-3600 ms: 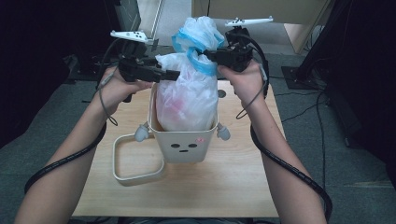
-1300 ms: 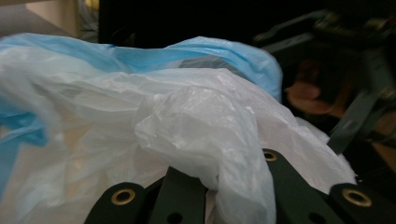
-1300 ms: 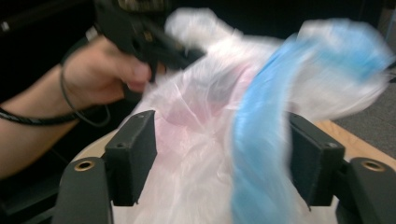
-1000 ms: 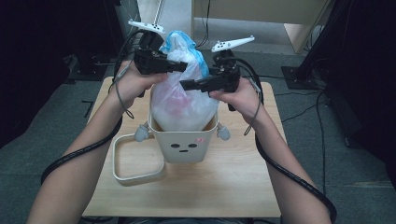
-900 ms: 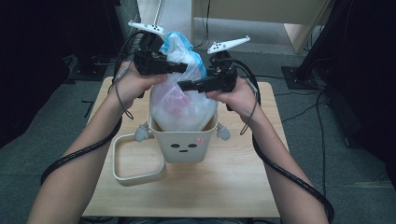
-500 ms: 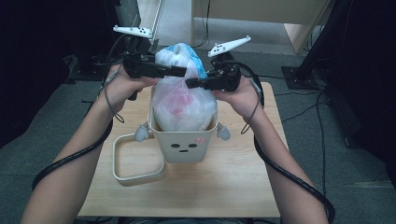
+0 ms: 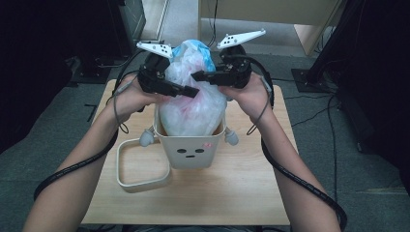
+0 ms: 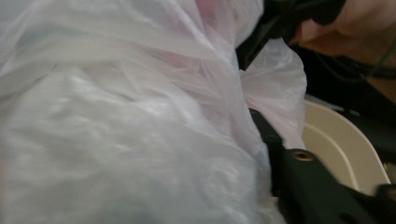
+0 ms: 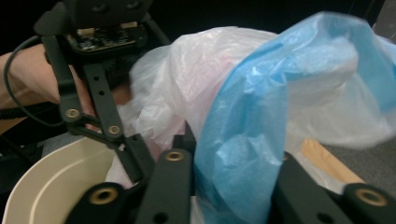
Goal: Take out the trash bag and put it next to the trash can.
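A person holds a black tool in each hand over a small wooden table. In the middle of the table stands a cream bin with a little face on its front. A big puffy plastic bag sits in the bin and sticks up high out of it.

The left tool comes at the bag from 9 o'clock. Its jaws press into the white plastic, but whether they pinch it or just push cannot be told. The right tool comes in from 3 o'clock. Its jaws are spread, with a fold of blue bag between them.

The step looks like pulling the bag up and out, or gathering its top. To do it well, both tools should grab thick bunches of plastic near the top and lift evenly and slowly, so the thin bag does not rip or tip the bin.

The bag is thin, shiny and crinkly. The bin is smooth and hard. A cream frame with round corners lies flat at 8 o'clock from the bin.
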The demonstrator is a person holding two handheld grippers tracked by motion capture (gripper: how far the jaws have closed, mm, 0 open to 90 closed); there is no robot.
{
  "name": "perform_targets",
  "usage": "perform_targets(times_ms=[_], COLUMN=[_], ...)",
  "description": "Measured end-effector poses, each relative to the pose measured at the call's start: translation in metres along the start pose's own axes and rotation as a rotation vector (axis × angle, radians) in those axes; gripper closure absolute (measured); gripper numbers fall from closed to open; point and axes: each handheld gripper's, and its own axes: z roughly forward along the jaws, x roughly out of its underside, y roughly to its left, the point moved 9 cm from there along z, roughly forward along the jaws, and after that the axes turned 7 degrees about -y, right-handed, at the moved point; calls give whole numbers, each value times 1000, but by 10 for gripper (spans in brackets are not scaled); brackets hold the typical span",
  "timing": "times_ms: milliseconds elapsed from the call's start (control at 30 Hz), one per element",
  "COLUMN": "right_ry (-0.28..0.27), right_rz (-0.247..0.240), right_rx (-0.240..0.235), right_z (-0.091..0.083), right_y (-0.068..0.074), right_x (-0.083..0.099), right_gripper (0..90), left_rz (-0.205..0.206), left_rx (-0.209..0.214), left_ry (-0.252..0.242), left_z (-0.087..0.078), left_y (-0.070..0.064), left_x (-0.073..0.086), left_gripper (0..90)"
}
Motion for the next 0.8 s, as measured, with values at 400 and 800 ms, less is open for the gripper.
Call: perform_targets(times_ms=[400, 800], right_ry=[-69, 26], right_rz=[155, 119], right_rx=[-68, -193], right_z=[-27, 1], right_y=[-15, 6], right_x=[12, 37], right_gripper=[345, 291], left_rz=[-36, 18], left_rx=[54, 58], left_ry=[-192, -184], left_z=[-38, -27], left_y=[7, -1], left_x=[3, 1], left_gripper=[867, 865])
